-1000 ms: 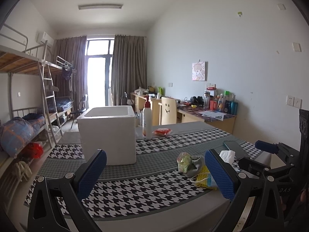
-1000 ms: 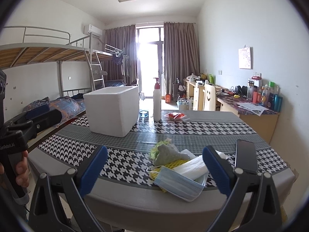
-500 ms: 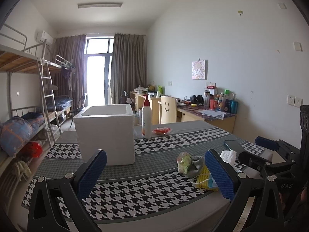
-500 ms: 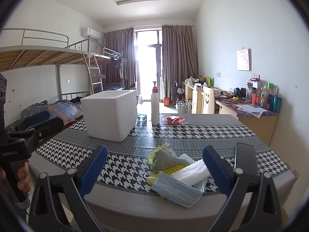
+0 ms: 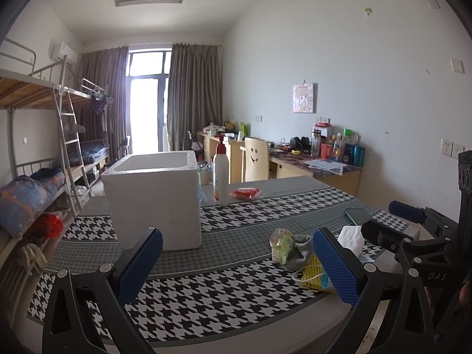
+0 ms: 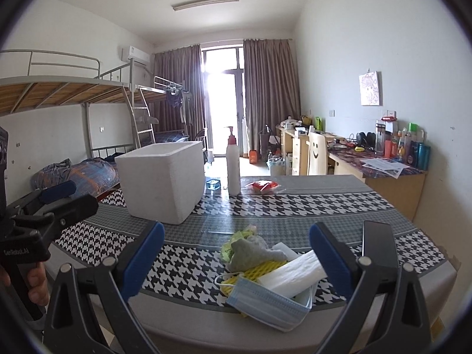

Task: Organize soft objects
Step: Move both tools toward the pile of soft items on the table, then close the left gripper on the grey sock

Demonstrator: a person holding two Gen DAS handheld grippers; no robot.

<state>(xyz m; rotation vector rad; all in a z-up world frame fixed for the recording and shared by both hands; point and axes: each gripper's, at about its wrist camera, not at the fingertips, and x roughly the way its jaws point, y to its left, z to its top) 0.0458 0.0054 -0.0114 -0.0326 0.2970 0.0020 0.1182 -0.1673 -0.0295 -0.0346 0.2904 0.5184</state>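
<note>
A pile of soft things lies at the table's near right edge: a blue face mask, a white tissue pack, a yellow foam net, a grey cloth and a green-white bag. A white foam box stands open-topped at the left. My right gripper is open and empty, just before the pile. My left gripper is open and empty, left of the pile. Each gripper shows in the other's view, the right one and the left one.
A pump bottle and a red packet stand behind the box. A dark phone lies right of the pile. The table has a houndstooth cloth. Bunk beds are at the left, desks at the right.
Both grippers have edged slightly leftward and back; the box and pile sit a little differently in view. Nothing was gripped or moved on the table.
</note>
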